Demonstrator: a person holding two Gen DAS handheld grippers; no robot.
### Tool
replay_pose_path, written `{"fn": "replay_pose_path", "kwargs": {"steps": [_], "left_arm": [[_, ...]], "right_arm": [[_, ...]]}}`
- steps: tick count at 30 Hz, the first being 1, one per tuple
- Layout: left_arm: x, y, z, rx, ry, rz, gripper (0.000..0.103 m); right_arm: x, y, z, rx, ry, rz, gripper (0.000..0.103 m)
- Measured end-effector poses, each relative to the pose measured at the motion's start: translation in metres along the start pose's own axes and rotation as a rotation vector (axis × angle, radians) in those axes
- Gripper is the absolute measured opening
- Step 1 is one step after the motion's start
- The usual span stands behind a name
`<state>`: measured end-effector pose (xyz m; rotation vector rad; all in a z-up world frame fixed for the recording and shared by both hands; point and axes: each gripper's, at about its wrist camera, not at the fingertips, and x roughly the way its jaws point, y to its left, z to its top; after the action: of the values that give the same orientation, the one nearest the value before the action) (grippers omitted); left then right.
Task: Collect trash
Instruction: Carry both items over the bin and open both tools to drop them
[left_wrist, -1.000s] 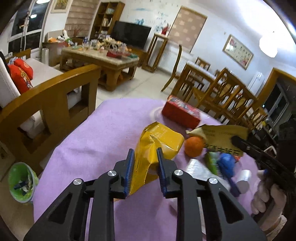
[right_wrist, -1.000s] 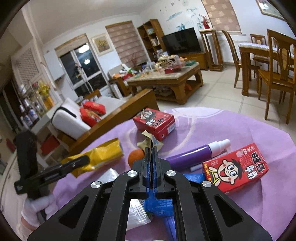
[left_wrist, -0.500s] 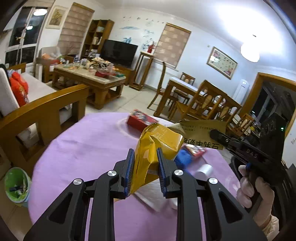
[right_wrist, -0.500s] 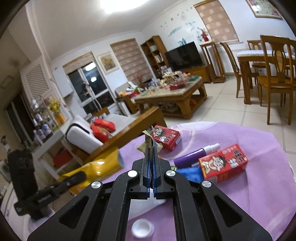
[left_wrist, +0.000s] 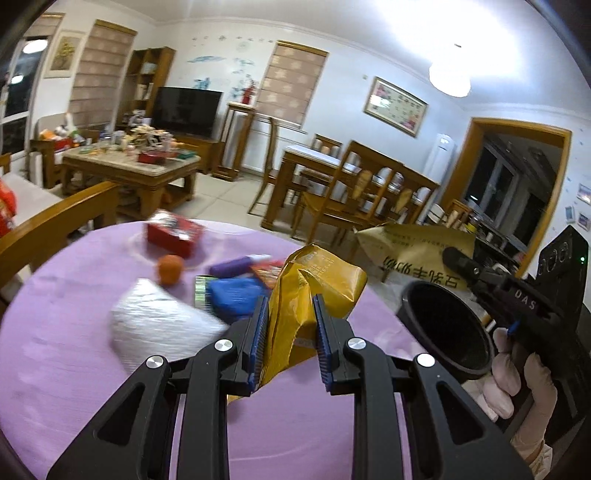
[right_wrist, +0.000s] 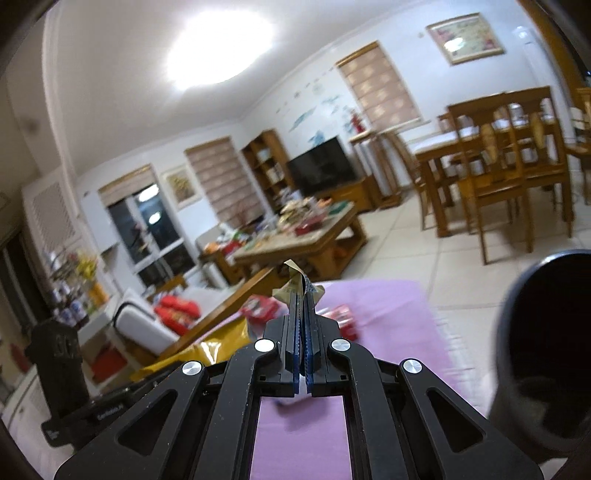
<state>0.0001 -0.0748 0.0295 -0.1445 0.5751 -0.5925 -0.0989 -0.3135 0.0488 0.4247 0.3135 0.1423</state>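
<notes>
My left gripper (left_wrist: 290, 301) is shut on a crumpled yellow snack bag (left_wrist: 314, 280), held above the purple tablecloth (left_wrist: 66, 350). My right gripper (right_wrist: 303, 291) is shut on a thin tan paper wrapper (right_wrist: 295, 277); in the left wrist view that wrapper (left_wrist: 413, 251) hangs over a black bin (left_wrist: 443, 332) beside the table's right edge. The bin (right_wrist: 546, 350) fills the right of the right wrist view. A gloved hand (left_wrist: 517, 373) holds the right gripper. The yellow bag (right_wrist: 207, 350) also shows low on the left.
On the cloth lie a silvery foil bag (left_wrist: 155, 325), a blue wrapper (left_wrist: 232, 295), a purple tube (left_wrist: 232, 266), an orange (left_wrist: 170, 269) and a red box (left_wrist: 173, 232). A wooden chair back (left_wrist: 55, 221) stands left. Dining chairs (left_wrist: 354, 192) stand behind.
Both grippers have risen and swung right with their wrappers still gripped. The black bin has come into view on the right, and the table items now sit further left and lower.
</notes>
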Motion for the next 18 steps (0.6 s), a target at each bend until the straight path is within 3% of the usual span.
{"fn": "replay_pose_path", "kwargs": {"steps": [18], "left_arm": [[0.088,-0.164,-0.03,0.177,0.109,-0.217,0.024]], "right_arm": [[-0.156,-0.193,0.008,0.207,-0.212,-0.245,0.003]]}}
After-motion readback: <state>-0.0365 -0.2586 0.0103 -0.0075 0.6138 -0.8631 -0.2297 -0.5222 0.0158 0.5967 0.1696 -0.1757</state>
